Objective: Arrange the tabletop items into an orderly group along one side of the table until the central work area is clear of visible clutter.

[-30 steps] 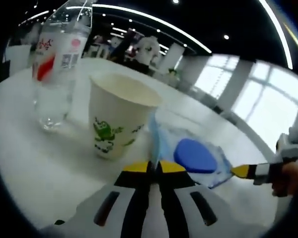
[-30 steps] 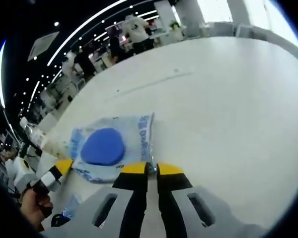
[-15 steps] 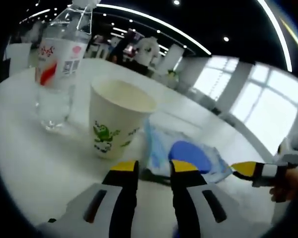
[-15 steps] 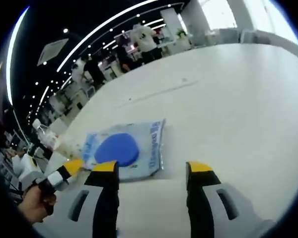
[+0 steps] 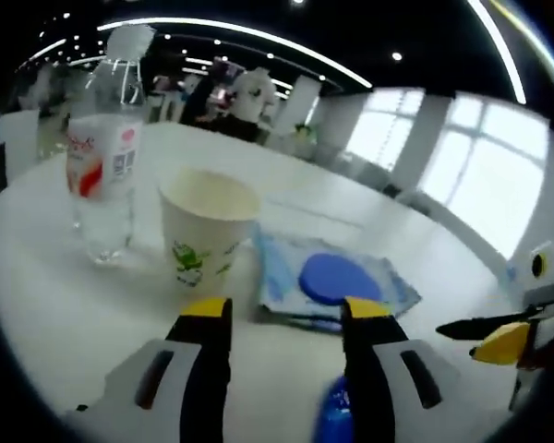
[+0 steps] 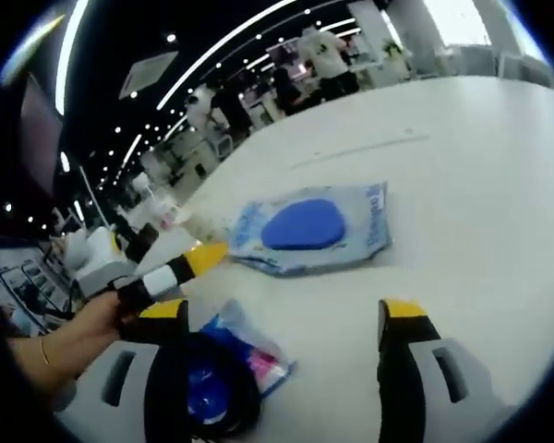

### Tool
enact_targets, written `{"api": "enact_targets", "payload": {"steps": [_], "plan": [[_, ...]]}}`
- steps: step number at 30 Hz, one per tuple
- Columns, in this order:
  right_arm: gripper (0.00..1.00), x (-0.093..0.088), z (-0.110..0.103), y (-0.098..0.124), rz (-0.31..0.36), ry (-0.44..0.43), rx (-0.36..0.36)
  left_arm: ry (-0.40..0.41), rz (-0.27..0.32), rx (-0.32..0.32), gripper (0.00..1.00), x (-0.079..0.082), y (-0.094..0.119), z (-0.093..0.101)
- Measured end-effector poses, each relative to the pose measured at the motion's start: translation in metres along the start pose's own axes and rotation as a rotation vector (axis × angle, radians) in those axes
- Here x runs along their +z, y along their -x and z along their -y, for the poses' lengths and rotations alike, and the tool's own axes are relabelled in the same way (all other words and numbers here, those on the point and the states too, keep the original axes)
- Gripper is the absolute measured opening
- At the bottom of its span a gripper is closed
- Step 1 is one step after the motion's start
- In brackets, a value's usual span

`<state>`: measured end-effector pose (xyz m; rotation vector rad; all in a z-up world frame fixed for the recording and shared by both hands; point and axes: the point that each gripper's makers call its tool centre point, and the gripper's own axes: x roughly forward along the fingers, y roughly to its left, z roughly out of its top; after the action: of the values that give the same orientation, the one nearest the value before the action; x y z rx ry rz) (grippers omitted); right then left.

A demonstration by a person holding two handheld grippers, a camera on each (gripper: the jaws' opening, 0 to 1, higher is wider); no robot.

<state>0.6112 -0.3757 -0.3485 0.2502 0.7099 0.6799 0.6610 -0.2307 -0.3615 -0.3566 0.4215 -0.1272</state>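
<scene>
White table point(image 5: 46, 314). Water bottle point(image 5: 102, 185) upright at far left, paper cup point(image 5: 208, 231) just beside it, flat wet-wipe pack point(image 5: 332, 281) just right of cup. Smaller blue packet point(image 6: 235, 355) lying near. Left gripper point(image 5: 277, 318) and right gripper point(image 6: 286, 318) both spread apart, clamping nothing.

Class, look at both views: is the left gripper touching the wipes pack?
Apart. In the left gripper view, the left gripper stands open with white table showing between its yellow tips and the near edge of the wipes pack.
</scene>
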Motion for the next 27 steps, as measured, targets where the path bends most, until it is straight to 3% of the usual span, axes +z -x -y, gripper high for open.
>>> {"api": "enact_targets", "payload": {"steps": [4, 12, 16, 23, 27], "plan": [[0.92, -0.011, -0.017, 0.004, -0.029, 0.009, 0.04, -0.018, -0.006, 0.006, 0.61, 0.004, 0.007, -0.001], [0.95, -0.037, -0.037, 0.009, -0.085, 0.073, 0.073, -0.056, -0.038, -0.017, 0.75, 0.005, 0.023, 0.0], [0.93, -0.049, -0.042, 0.012, -0.119, 0.124, 0.075, -0.109, -0.046, -0.044, 0.82, 0.007, 0.031, 0.004], [0.89, -0.062, -0.046, 0.016, -0.151, 0.132, 0.077, -0.172, -0.053, -0.081, 0.99, 0.01, 0.048, 0.01], [0.87, -0.065, -0.048, 0.018, -0.156, 0.128, 0.074, -0.208, -0.058, -0.099, 0.99, 0.011, 0.056, 0.014]]}}
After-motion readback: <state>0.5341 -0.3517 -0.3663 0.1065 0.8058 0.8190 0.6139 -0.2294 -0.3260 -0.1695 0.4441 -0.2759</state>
